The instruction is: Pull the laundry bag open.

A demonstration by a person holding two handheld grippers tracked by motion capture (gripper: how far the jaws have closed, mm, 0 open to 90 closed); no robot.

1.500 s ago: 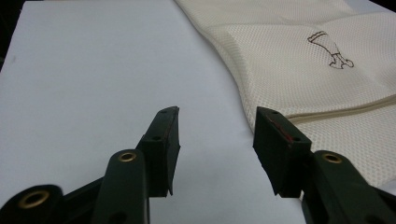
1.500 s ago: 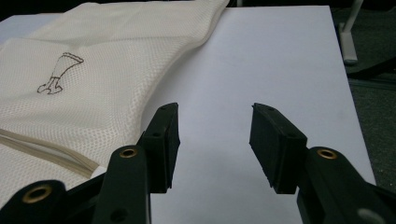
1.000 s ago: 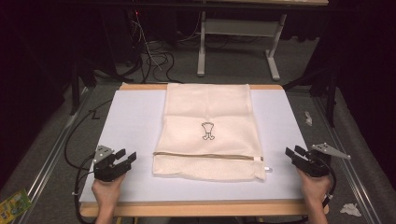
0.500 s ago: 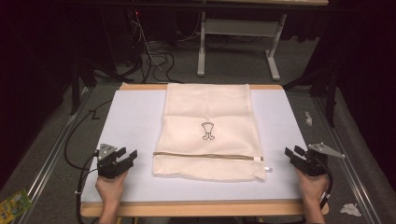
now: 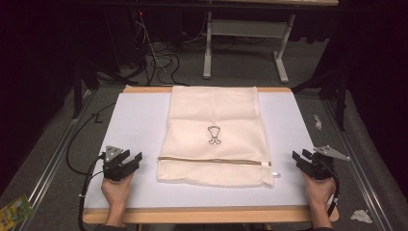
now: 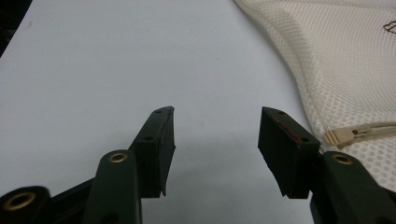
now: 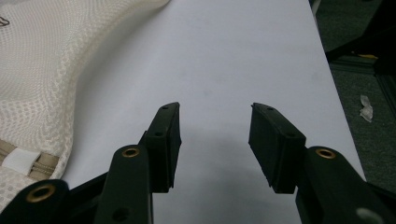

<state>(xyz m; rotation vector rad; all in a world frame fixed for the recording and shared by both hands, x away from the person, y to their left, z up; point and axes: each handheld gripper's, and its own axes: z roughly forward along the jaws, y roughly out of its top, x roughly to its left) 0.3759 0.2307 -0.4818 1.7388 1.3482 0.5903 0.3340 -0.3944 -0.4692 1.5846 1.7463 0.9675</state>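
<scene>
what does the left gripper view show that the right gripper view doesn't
Left gripper view alone: the beige zipper end just beyond the left gripper, and a corner of the dark printed emblem on the bag.

Right gripper view alone: the white tab at the zipper's other end, the table's far side edge with dark floor past it, and a crumpled white scrap on that floor.

Both: the cream mesh laundry bag, the white table surface, and open black jaws with nothing between them; the right gripper likewise.

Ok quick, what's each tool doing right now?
Left tool: open, nothing between its jaws, which have just been opening.
Right tool: open, empty.
</scene>
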